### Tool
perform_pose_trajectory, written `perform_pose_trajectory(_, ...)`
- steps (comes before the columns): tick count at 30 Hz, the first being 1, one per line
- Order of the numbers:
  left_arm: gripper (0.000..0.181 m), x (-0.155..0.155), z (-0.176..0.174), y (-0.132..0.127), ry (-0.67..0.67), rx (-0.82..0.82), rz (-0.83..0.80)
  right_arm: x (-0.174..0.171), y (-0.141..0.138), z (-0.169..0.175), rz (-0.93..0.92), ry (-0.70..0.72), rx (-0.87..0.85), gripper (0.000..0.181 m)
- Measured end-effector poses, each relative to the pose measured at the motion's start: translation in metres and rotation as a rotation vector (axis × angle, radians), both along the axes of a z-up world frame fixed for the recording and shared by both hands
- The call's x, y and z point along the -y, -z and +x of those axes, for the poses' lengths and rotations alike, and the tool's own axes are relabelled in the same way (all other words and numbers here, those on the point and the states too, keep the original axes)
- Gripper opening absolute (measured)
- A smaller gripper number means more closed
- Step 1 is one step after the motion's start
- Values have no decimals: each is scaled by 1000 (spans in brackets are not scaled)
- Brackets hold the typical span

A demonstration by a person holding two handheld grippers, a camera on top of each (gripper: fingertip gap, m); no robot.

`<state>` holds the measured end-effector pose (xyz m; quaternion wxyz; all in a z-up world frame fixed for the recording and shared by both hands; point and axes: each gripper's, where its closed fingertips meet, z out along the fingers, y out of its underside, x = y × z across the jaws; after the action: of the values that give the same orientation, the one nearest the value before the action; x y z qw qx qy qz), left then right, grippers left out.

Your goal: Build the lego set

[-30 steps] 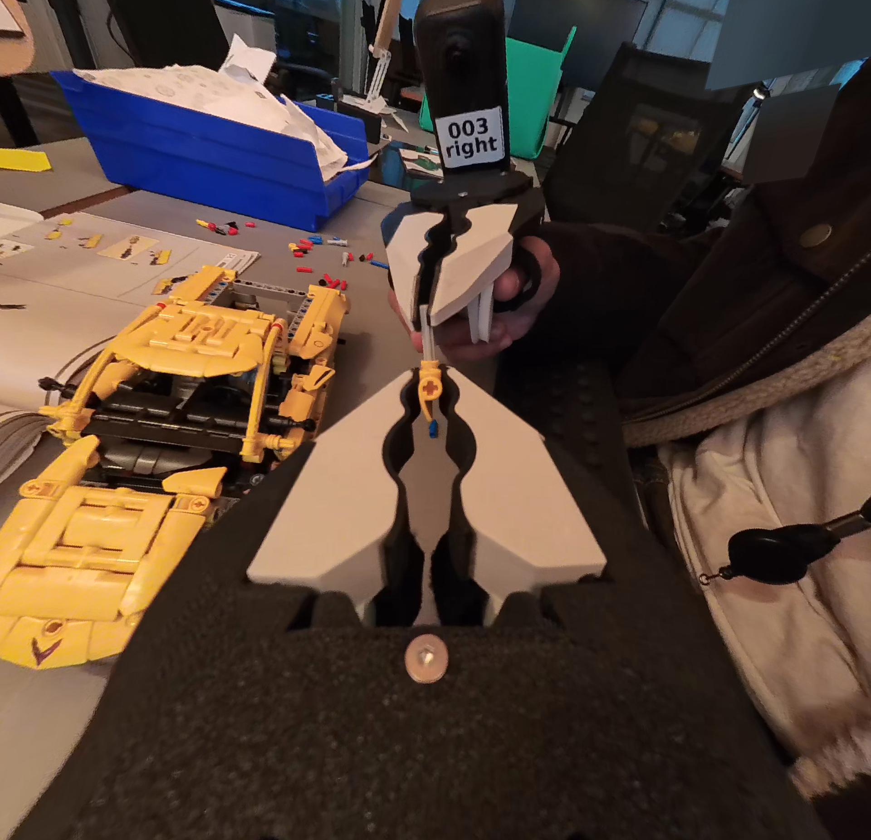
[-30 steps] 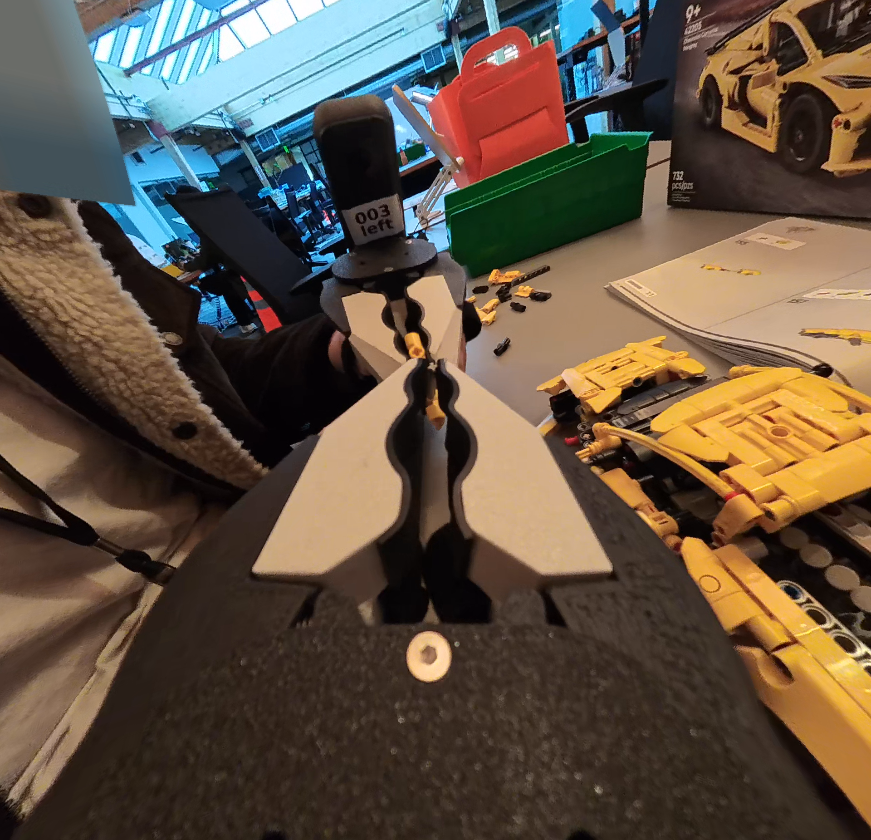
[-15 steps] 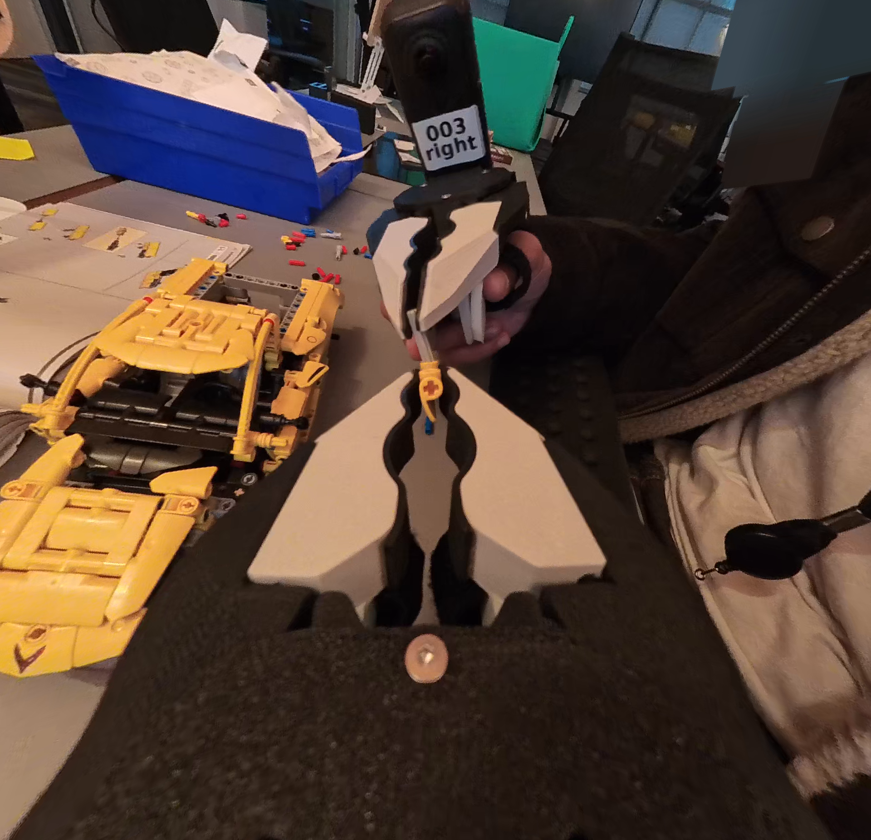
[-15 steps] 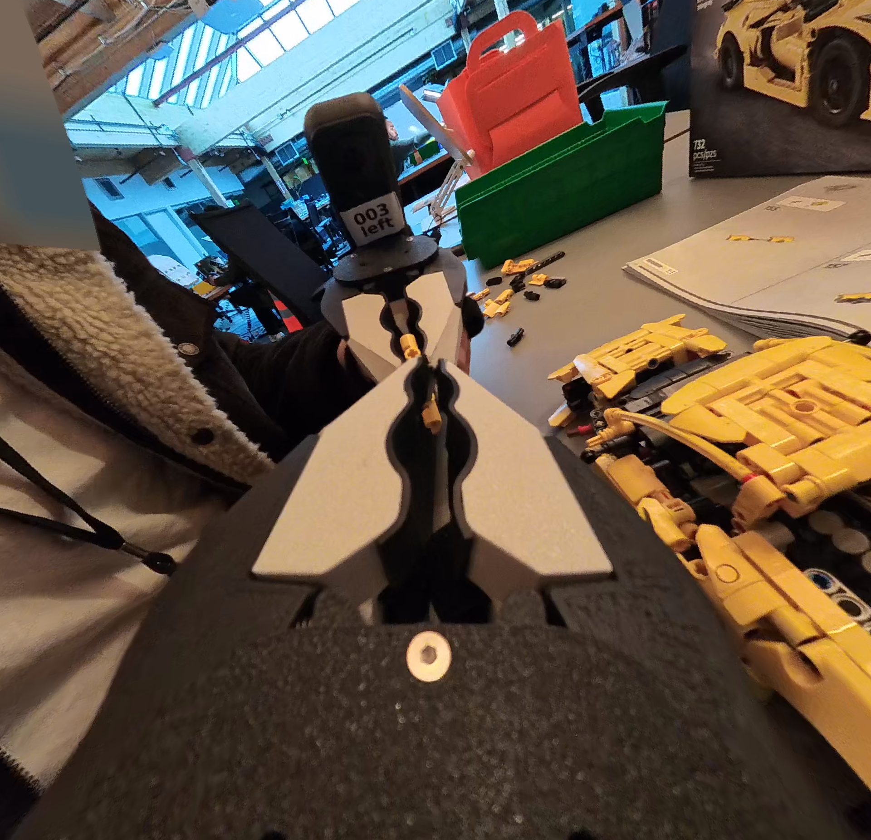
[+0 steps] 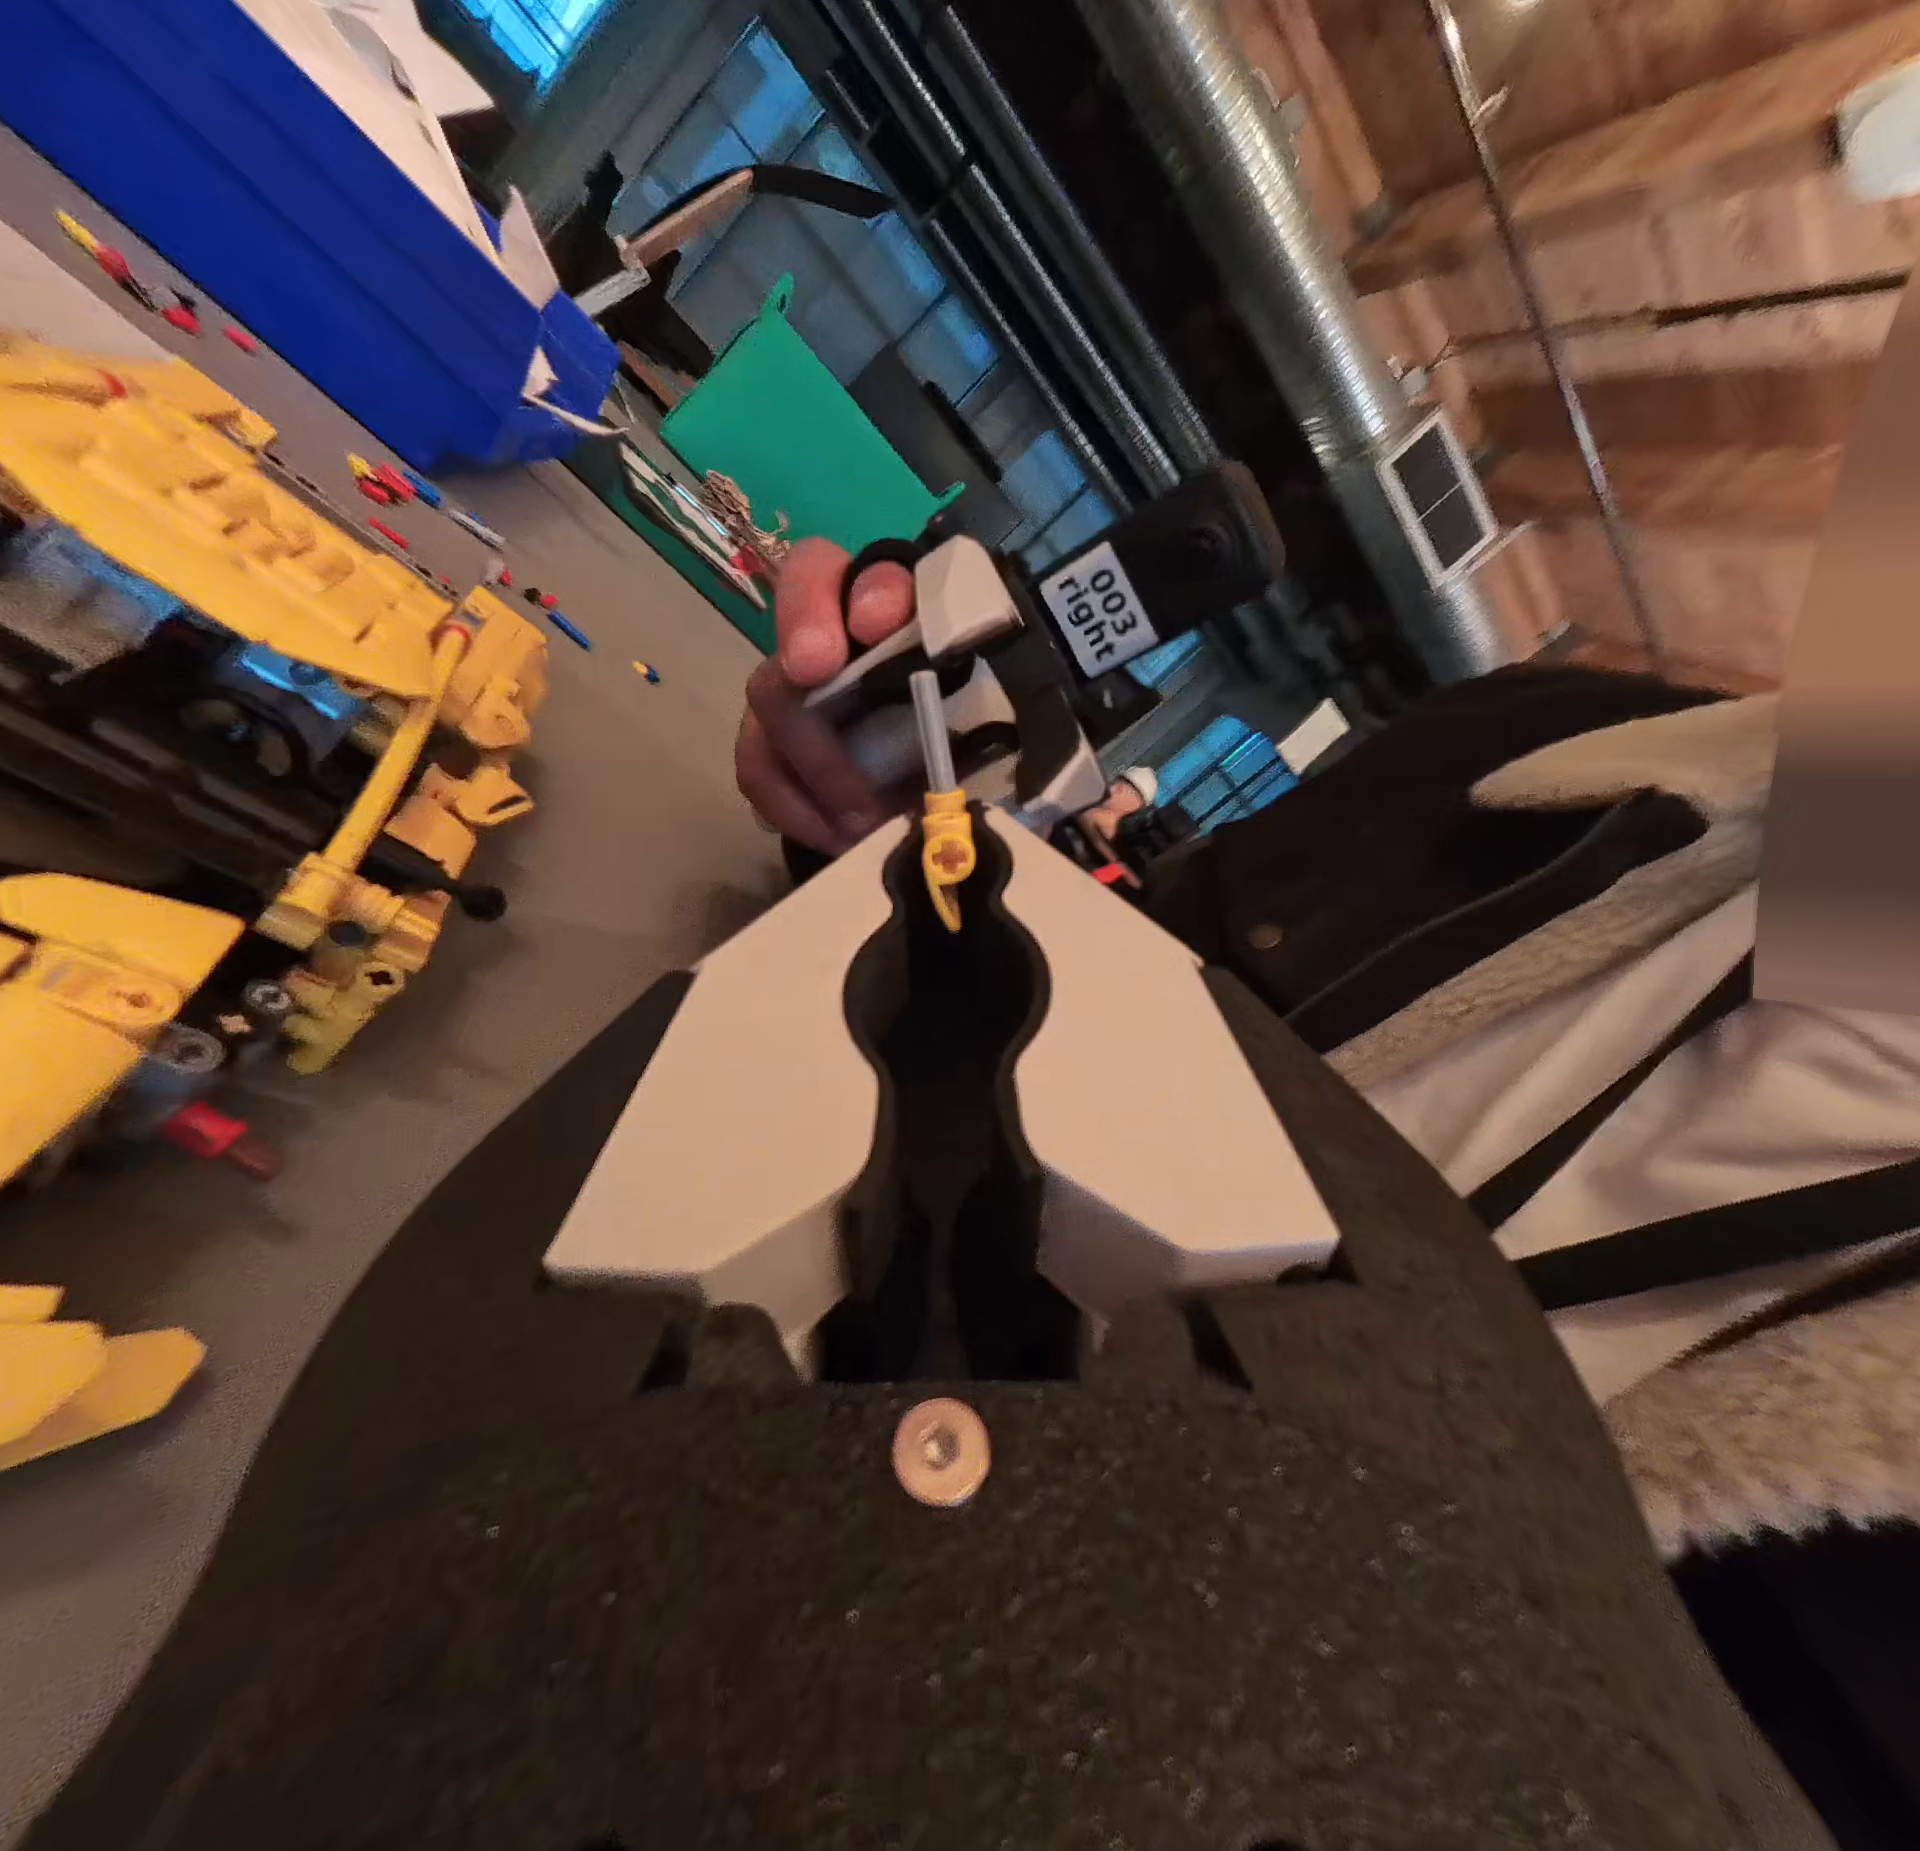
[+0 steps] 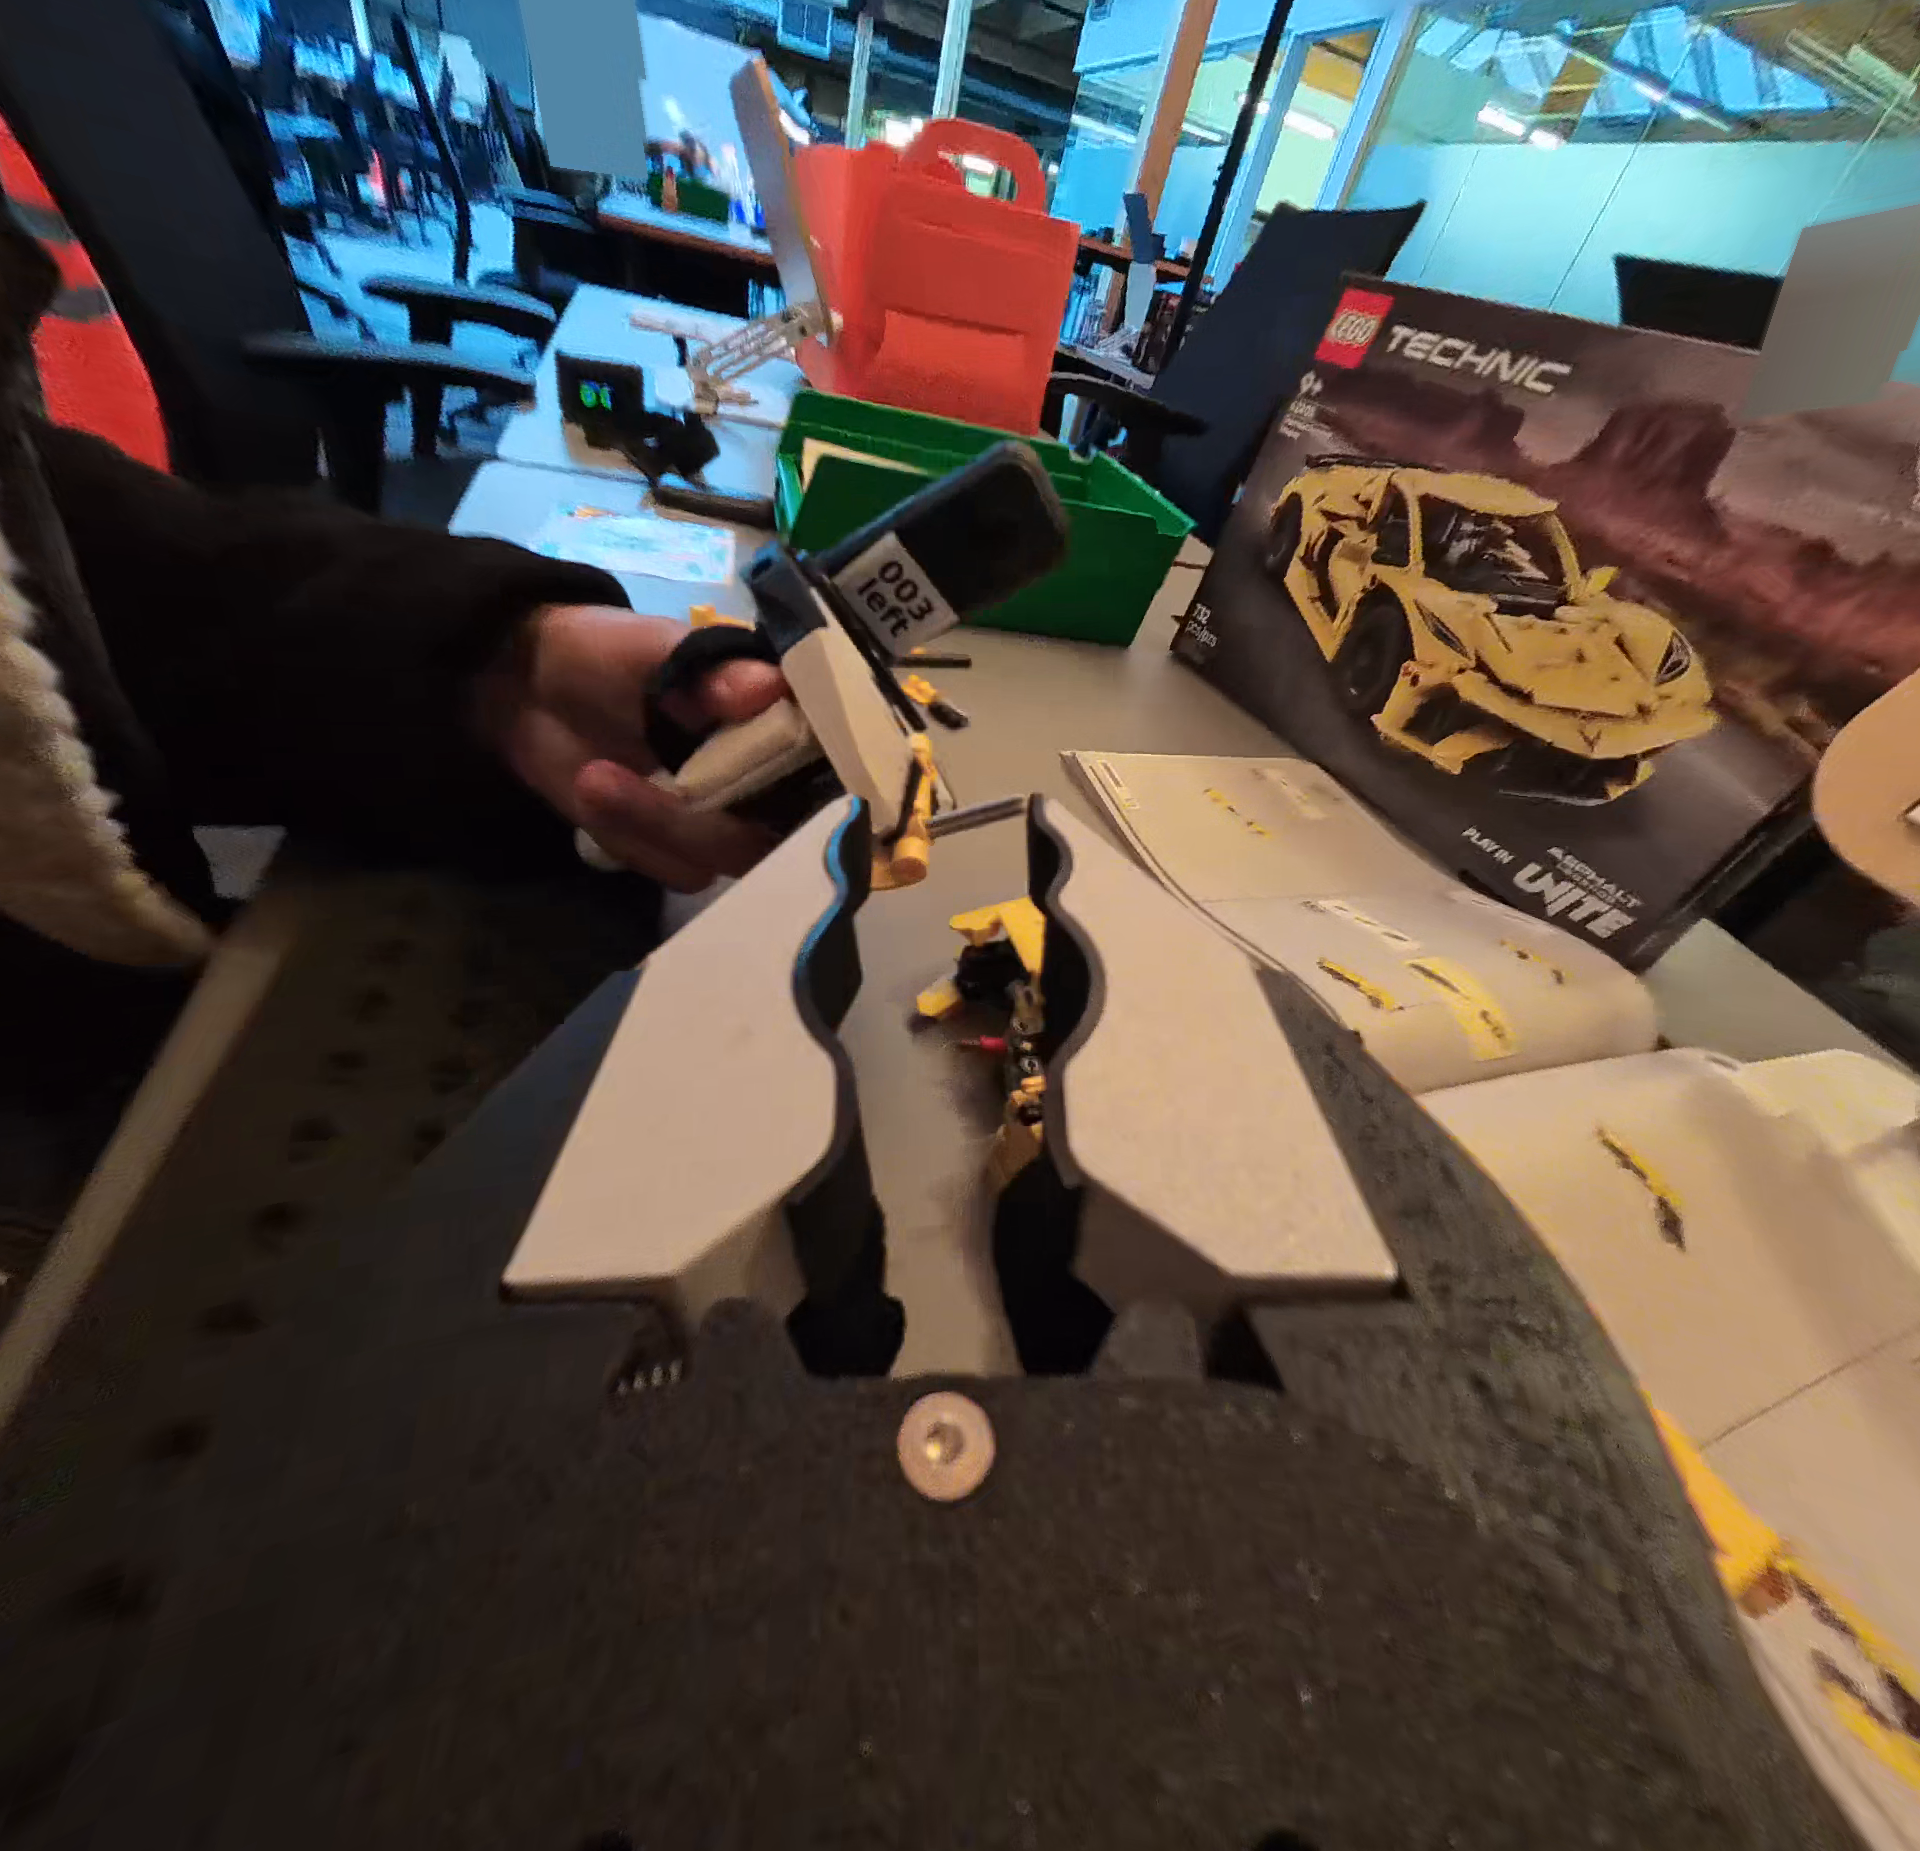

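Hiding the yellow connector's (image 5: 948,859) lower end, left tongs (image 5: 945,845).

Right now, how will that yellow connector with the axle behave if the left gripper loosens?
The yellow connector looks tiny, rigid, probably very light. Only the tips of the left gripper pinch it, so it could pivot or pop out. The protruding axle adds leverage; dropped, the pair may roll.

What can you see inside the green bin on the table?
Inside the green bin, a pale sheet shows at the back left. The rest is covered by the bin's front wall and by the left gripper held in front of it.
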<state>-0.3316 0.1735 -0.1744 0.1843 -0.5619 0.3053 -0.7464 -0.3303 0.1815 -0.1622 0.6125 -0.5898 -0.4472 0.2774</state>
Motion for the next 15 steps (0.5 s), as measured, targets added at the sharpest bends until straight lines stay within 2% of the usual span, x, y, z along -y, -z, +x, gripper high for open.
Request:
perform_pose_trajectory(4,6,0,-1,2,51,18,-109,1,8,-3,-8,-27,59,32)
perform_pose_trajectory(15,6,6,6,16,91,-57,-130,-2,19,0,30,0,136,33)
